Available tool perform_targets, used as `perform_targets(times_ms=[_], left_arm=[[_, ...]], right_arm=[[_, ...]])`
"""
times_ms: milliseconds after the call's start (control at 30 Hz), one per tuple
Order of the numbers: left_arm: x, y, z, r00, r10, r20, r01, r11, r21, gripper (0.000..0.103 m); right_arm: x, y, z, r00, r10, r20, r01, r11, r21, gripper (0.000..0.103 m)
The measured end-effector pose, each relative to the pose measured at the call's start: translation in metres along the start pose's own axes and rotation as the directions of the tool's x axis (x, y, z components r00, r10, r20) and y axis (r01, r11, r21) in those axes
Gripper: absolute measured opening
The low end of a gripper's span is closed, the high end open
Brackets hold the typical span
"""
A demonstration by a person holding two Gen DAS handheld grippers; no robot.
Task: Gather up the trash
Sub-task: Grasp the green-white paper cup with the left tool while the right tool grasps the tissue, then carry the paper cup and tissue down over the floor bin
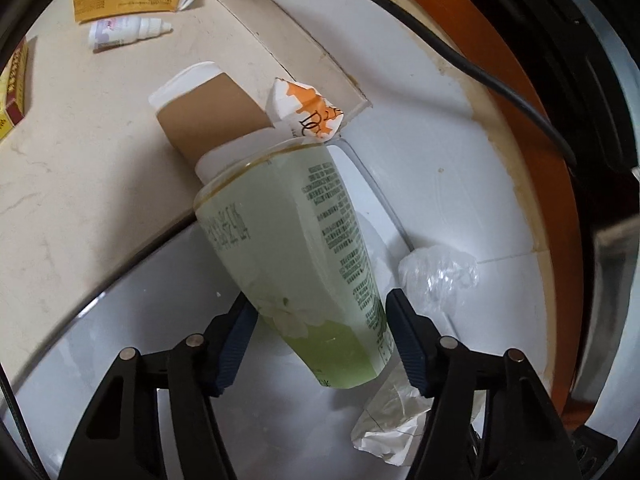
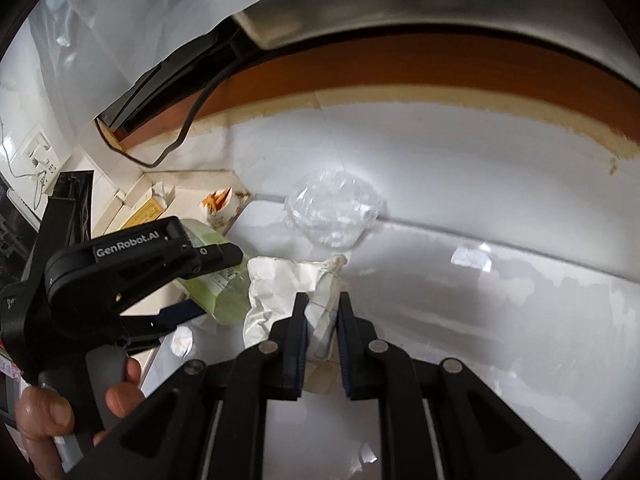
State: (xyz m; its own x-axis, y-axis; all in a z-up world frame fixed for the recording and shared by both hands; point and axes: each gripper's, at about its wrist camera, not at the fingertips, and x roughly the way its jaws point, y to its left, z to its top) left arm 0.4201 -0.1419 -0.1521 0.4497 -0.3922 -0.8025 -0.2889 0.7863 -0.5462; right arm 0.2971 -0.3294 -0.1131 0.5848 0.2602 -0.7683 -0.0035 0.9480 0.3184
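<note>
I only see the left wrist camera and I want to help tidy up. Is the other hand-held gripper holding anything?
Observer: Yes. The right hand-held gripper pinches the crumpled white paper.
Operator: Who holds my hand-held gripper with the green bottle?
Observer: A bare hand wraps its handle.
Operator: Anything on the wall?
Observer: A white wall socket with a cable plugged in, at the far left.

Bare worktop lies open leftward; the paper cup and torn carton crowd its right edge.
</note>
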Motion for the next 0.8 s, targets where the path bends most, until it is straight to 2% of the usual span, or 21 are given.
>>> perform_targets(times_ms=[133, 333, 533, 800], left_arm=[[-0.014, 0.004, -0.010, 1.000, 0.017, 0.002, -0.017, 0.998, 0.067, 0.056], [-0.048, 0.023, -0.039, 1.000, 0.008, -0.012, -0.007, 0.991, 0.133, 0.053], [-0.094, 0.063, -0.072, 1.000, -0.019, -0.022, 0.023, 0.978, 0.205, 0.053], [-0.178, 0.096, -0.142, 1.000, 0.008, 0.002, -0.009, 0.933, 0.361, 0.052]], right_arm=[[-0.008, 0.002, -0.017, 1.000, 0.015, -0.014, -0.015, 1.000, 0.004, 0.013], [-0.022, 0.014, -0.048, 0.998, 0.048, -0.042, -0.048, 0.999, 0.007, 0.013], [-0.045, 0.037, -0.081, 0.993, 0.099, -0.065, -0.099, 0.995, 0.009, 0.013], [-0.085, 0.074, -0.130, 0.980, 0.168, -0.112, -0.172, 0.984, -0.033, 0.013]])
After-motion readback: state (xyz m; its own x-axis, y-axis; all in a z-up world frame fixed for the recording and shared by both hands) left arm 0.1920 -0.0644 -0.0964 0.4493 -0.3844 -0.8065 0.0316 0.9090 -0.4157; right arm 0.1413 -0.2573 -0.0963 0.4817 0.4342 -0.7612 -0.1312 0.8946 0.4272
